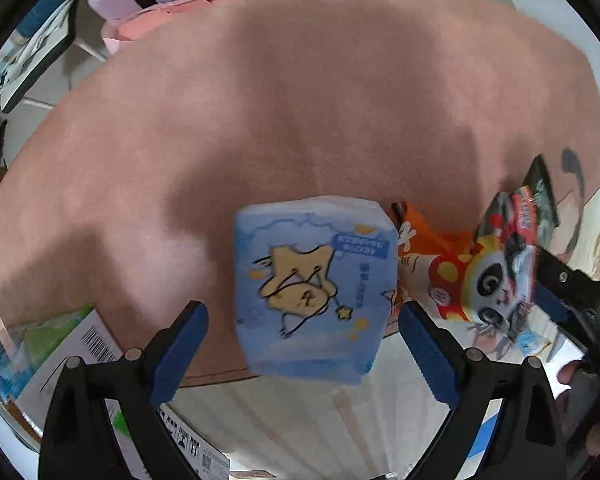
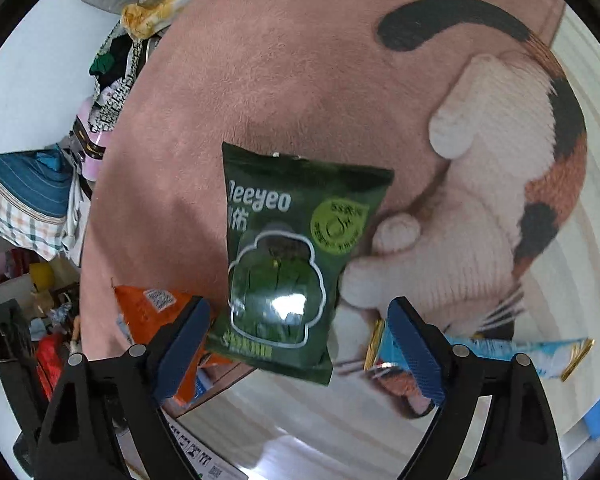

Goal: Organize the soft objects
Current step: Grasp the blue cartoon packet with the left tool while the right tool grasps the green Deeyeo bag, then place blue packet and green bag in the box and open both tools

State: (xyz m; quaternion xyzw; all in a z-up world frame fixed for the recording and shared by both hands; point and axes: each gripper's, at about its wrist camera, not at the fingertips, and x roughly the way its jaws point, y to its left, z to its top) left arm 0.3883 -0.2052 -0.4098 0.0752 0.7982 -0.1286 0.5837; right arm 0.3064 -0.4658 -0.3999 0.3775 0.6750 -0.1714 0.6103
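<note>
In the left wrist view my left gripper point(image 1: 304, 340) is open, its blue pads on either side of a light blue tissue pack point(image 1: 314, 284) with a yellow star cartoon; the pack lies on the pink rug point(image 1: 260, 100) near its front edge. An orange packet point(image 1: 416, 248) and a panda snack bag point(image 1: 496, 276) lie to its right. In the right wrist view my right gripper point(image 2: 296, 344) is open, with a dark green wipes pack point(image 2: 288, 264) between the pads, not pinched. The orange packet point(image 2: 156, 312) lies to its left.
A white cardboard box point(image 1: 80, 356) sits at lower left. A blue and gold wrapper point(image 2: 500, 352) lies at the right on the rug's cat picture point(image 2: 480, 200). Clothes, a hat and bags point(image 2: 32, 200) crowd the far left floor. The other gripper point(image 1: 580, 300) shows at right.
</note>
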